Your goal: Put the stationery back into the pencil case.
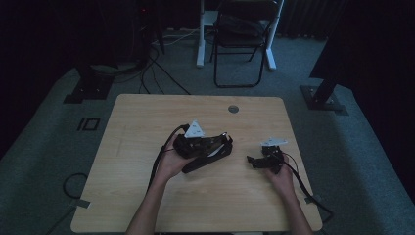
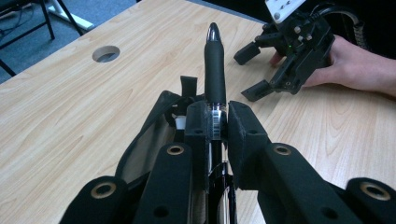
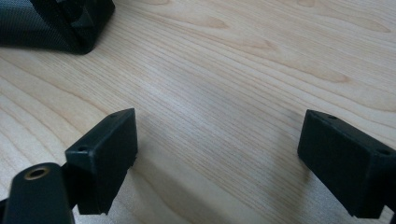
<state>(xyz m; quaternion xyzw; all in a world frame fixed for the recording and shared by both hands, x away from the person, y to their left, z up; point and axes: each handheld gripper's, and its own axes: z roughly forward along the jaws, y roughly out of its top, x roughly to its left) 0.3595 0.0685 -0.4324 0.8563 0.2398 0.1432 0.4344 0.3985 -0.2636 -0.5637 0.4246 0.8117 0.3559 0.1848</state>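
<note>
You are seated at a light wooden table (image 1: 147, 205) in a dim room, with grey carpet around it, a black folding chair (image 1: 242, 41) beyond the far edge and cables trailing on the floor. A round grommet hole (image 1: 233, 108) sits near the table's far edge, toward the middle. In the high view your left gripper (image 1: 222, 142) is held near the table's centre, its grey three-cornered plate on top, and below it lies a black pouch (image 1: 208, 159) that looks open. Your left gripper's jaws are pressed together on a black pen (image 2: 215, 70), pinching it at a clear section of the barrel that carries a small barcode label (image 2: 215, 122); the bars are too small to read and no brand name can be made out. The pen points forward from the jaws, above the pouch's open mouth. Your right gripper (image 1: 253, 160) rests near the table's right side, well apart from the pouch, with your hand (image 1: 283, 180) behind it. Its jaws are spread wide with only bare wood grain between them, and a corner of the pouch's black mesh (image 3: 42, 28) shows at the upper left of the right gripper view.
</note>
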